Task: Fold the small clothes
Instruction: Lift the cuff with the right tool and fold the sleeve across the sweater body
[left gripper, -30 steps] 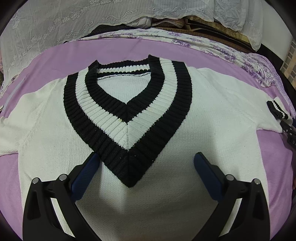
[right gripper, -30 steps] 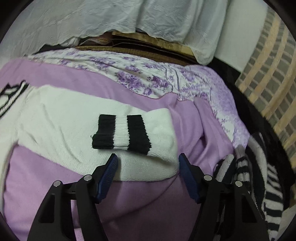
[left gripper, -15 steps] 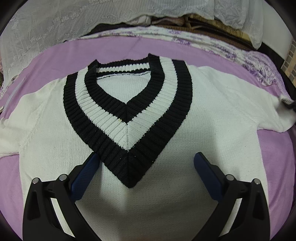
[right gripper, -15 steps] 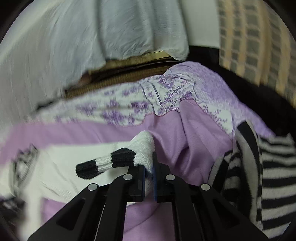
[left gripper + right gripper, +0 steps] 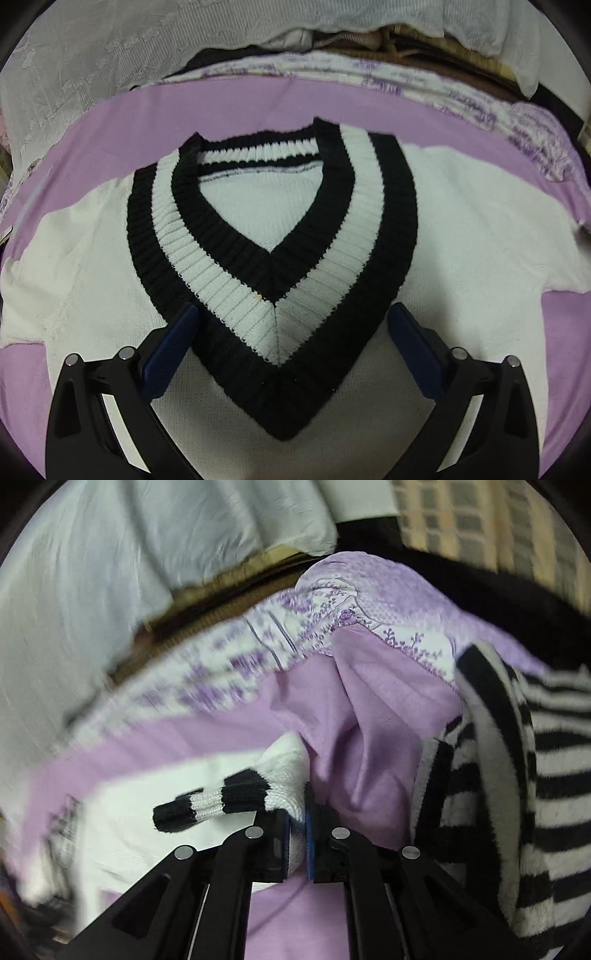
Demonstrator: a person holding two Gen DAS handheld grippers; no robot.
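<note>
A white knitted sweater (image 5: 461, 236) lies spread flat, front up, on a lilac bedsheet (image 5: 229, 99). Its deep V-shaped collar (image 5: 277, 325) is ribbed in black, white and black bands, with the point of the V toward the camera.

In the left wrist view, the left gripper (image 5: 291, 332) hangs above the sweater's chest with its two blue-padded fingers spread wide apart. The tip of the collar sits between them, nearer the left finger, whose pad overlaps the collar's outer black band in the picture. Nothing is pinched, and whether the pads touch the knit cannot be told.

In the right wrist view, the right gripper (image 5: 298, 823) has its jaws pressed together on the end of the sweater's sleeve (image 5: 284, 771). White knit bulges up between the blue pads and above them. The sleeve's cuff (image 5: 210, 805), striped black, white and black, sticks out to the left of the fingers, lifted off the sheet. The rest of the sweater (image 5: 147, 812) lies blurred at the lower left.

To the right of this gripper, just beside it, a fuzzy black-and-white striped garment (image 5: 535, 797) is heaped on the sheet. A floral purple blanket (image 5: 332, 605) and a pale curtain (image 5: 92, 590) lie beyond.
</note>
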